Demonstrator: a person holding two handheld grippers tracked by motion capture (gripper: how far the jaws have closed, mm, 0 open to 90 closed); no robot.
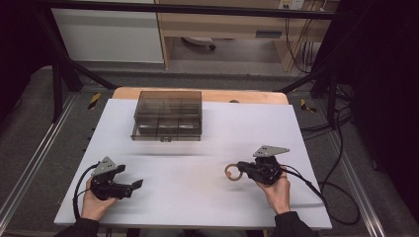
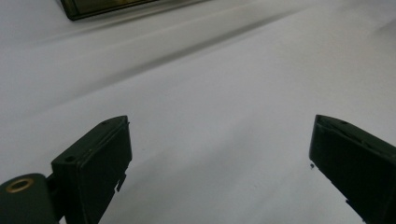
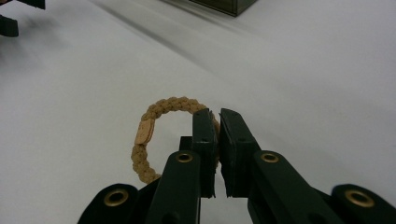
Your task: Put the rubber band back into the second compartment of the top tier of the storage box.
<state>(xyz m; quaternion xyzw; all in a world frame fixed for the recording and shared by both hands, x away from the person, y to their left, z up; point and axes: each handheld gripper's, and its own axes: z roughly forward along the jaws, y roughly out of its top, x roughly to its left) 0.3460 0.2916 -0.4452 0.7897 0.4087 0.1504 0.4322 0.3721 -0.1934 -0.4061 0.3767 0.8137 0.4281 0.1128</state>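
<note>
A tan braided bracelet (image 3: pixel 154 122) forms a ring, and my right gripper (image 3: pixel 218 122) is shut on its right side, holding it just above the white table. In the high view the bracelet (image 1: pixel 232 172) hangs at the tip of the right gripper (image 1: pixel 243 169), right of the table's middle. My left gripper (image 1: pixel 136 185) rests at the front left with its jaws wide apart. In the left gripper view nothing lies between the fingers (image 2: pixel 95 158) of the open left gripper (image 2: pixel 219 154).
A smoky transparent compartment box (image 1: pixel 168 115) stands at the back middle of the white table (image 1: pixel 197 197), and its corner (image 3: pixel 226 5) shows in the right gripper view. Cables (image 1: pixel 336 197) trail off the table's right side.
</note>
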